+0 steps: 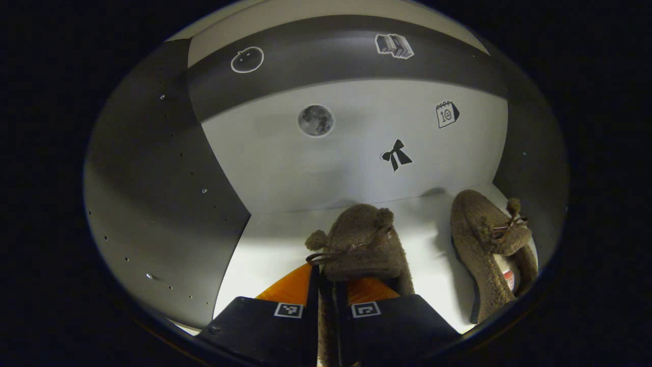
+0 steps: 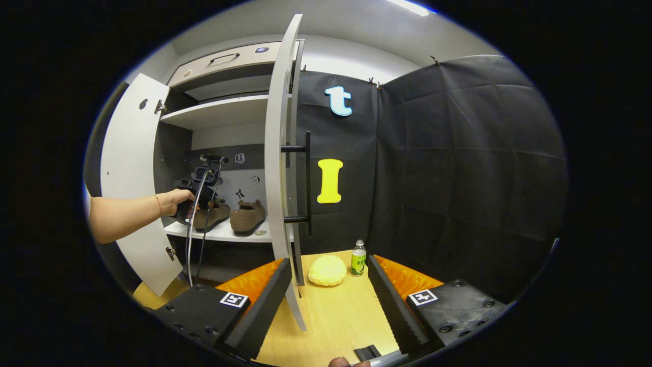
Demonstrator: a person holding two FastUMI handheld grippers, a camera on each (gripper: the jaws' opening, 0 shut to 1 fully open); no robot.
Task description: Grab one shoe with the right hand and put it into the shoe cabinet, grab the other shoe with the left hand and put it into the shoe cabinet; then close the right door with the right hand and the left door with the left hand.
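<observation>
Two brown fuzzy shoes sit on the white shelf [image 1: 270, 250] inside the shoe cabinet. My left gripper [image 1: 326, 298] is shut on the heel rim of the left shoe [image 1: 359, 239], which rests on the shelf. The other shoe [image 1: 484, 239] lies to its right, near the side wall, with nothing touching it. In the right gripper view both shoes [image 2: 248, 216] stand on that shelf, and a hand [image 2: 175, 200] holds the left gripper there. My right gripper [image 2: 331, 306] is open over the wooden table, its left finger close to the open right door [image 2: 279, 153]. The left door [image 2: 131, 188] is also open.
A yellow bun-shaped object [image 2: 327, 270] and a small green-labelled bottle [image 2: 358, 258] stand on the wooden table [image 2: 336, 321] ahead of my right gripper. The right door carries a black bar handle [image 2: 307, 183]. An upper shelf [image 2: 214, 113] sits above the shoes. Cables hang from the left gripper.
</observation>
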